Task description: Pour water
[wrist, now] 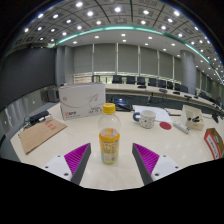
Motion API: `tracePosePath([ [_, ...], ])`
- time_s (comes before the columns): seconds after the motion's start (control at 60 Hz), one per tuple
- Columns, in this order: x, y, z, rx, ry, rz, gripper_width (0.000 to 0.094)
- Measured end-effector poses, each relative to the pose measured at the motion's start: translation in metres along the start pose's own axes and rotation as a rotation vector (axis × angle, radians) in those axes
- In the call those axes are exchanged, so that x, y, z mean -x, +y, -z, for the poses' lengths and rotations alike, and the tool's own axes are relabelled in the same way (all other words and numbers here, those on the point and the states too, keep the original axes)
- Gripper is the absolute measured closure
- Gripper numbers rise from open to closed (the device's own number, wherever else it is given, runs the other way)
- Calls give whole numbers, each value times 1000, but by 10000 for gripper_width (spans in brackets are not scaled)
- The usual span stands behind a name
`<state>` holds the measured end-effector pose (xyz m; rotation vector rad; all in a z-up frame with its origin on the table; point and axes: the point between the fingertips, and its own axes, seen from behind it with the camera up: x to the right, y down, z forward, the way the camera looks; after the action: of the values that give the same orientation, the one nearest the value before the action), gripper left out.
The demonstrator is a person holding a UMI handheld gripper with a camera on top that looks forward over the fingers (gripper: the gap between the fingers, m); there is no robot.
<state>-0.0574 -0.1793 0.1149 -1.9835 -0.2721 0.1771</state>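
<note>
A small bottle (109, 136) with a yellow cap and yellowish liquid stands upright on the white table (120, 170). It is just ahead of my gripper (112, 158) and centred between the two fingers, with a clear gap on each side. The gripper is open; its purple pads (76, 156) show left and right of the bottle's base. A white mug (147, 119) stands further back, to the right of the bottle.
A white cardboard box (82, 100) sits behind the bottle on the left, with a flat brown box (40, 133) beside it. Another white container (192, 119) and a red packet (215, 143) lie on the right. Desks and chairs fill the room beyond.
</note>
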Motion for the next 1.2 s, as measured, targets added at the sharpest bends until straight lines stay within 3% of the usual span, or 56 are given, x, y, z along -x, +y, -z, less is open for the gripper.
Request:
tracePosePath([
  [0.183, 9, 4, -82, -30, 85, -41, 122],
  [0.267, 5, 3, -105, -48, 128, -40, 234],
  [0.333, -2, -1, -112, -74, 171, -30, 415],
  [0.533, 5, -14, -115, -93, 159, -31, 524],
  [0.7, 35, -68, -116, -129, 69, -113, 524],
  [0.933, 50, -189, -146, -241, -192, -626, 526],
  [1.067, 22, -242, -176, -287, -346, -1040, 530],
  [1.2, -27, -259, -211, -324, -439, -1436, 528],
])
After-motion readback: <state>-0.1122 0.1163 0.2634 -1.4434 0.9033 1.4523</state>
